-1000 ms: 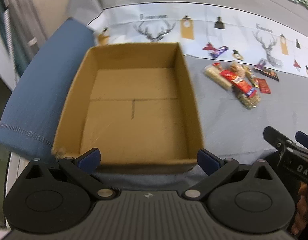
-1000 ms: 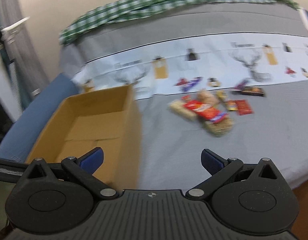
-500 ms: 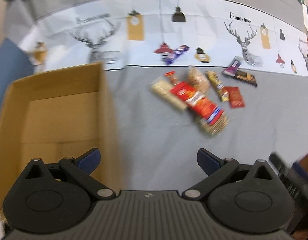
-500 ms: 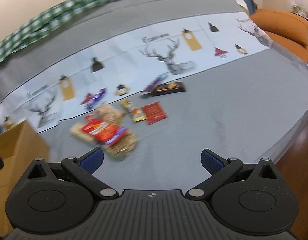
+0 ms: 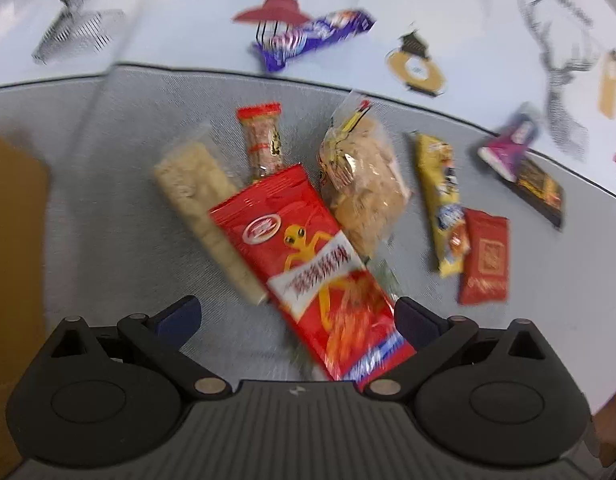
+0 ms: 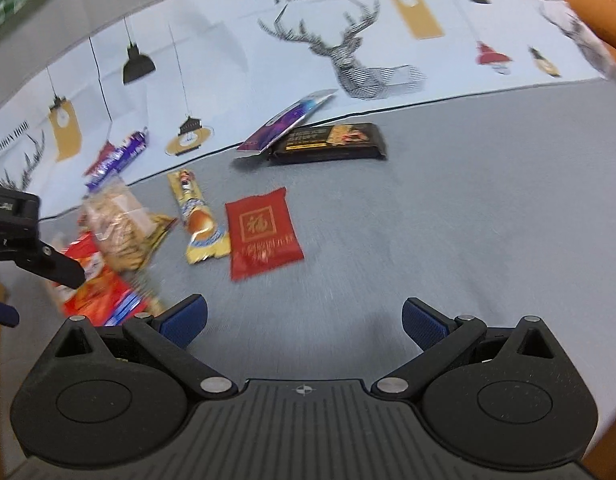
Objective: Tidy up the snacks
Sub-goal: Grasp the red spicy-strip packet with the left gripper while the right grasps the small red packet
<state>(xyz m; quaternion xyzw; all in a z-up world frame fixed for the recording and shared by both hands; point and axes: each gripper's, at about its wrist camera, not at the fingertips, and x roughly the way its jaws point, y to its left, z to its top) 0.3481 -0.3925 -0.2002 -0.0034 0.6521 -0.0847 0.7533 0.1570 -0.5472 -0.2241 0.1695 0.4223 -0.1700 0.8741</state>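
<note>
Red snack bag (image 5: 320, 276) runs under the left tool (image 5: 295, 316); cardboard box (image 5: 11, 248) blurred, cut off at the frame's edge.

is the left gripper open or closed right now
Open. The left gripper's blue fingertips stand wide apart, straddling the big red snack bag without pinching it.

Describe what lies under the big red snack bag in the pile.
The big red snack bag overlaps a pale cracker pack, a small red-capped packet and something greenish at its right edge; their covered parts cannot be seen.
</note>
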